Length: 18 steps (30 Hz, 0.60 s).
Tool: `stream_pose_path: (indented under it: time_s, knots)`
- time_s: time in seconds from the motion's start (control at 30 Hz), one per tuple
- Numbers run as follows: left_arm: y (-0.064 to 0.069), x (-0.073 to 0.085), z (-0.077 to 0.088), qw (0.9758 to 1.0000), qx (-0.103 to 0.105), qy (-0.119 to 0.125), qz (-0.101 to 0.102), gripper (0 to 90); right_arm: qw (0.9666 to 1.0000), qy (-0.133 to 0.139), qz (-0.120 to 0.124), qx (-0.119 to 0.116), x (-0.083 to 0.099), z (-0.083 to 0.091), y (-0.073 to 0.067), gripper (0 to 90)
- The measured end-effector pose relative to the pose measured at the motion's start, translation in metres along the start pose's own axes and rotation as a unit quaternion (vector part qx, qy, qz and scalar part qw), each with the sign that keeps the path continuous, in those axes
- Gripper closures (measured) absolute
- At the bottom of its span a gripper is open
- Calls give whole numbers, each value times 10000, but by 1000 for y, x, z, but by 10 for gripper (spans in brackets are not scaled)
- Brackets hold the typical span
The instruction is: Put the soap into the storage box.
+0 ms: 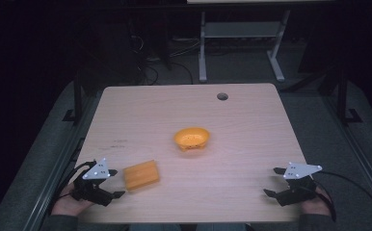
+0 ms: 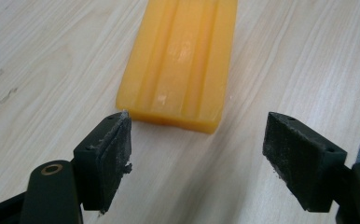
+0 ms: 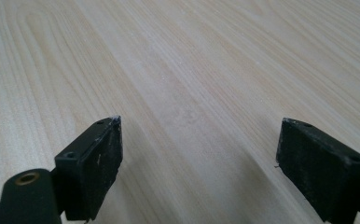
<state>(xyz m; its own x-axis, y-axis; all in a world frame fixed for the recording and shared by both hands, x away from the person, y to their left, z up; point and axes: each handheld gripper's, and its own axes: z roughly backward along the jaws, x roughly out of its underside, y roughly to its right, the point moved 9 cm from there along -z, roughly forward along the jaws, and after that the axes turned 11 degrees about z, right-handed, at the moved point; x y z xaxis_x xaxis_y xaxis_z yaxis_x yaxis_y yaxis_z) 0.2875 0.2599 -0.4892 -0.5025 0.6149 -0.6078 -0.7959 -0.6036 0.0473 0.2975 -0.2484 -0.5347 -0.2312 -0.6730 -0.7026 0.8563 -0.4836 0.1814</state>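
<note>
Wooden table (image 1: 251,144) takes the middle of the high view, and I see on it an orange bowl (image 1: 192,138) near the centre of the frame. Lower left of it lies an orange block (image 1: 141,175) with ridges on top. My left gripper (image 1: 118,183) is at the lower left of the frame, just beside the block, and its jaws stand wide. My right gripper (image 1: 272,182) is at the lower right, well apart from both orange things, jaws also wide and holding nothing.

In the left gripper view, the block (image 2: 180,60) reaches from the upper middle of the frame down toward the two black jaws. Its near end is just in front of the left jaw, not between them.

In the right gripper view I see bare table (image 3: 192,70) between wide jaws.
</note>
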Motion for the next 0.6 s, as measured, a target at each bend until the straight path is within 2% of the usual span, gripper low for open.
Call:
stream_pose_path:
  time_s: [0.07,0.3,0.6]
  knots:
    - [1,-2,-2,9999,37,-91,-81,226,10000,-12,2,-20,0,0,0,140]
    - [0,-13,-7,9997,59,-160,-184,187,10000,-18,12,-28,0,-1,-1,140]
    - [-2,-29,-19,9986,80,-315,-418,185,10000,-24,11,-26,0,-1,-1,140]
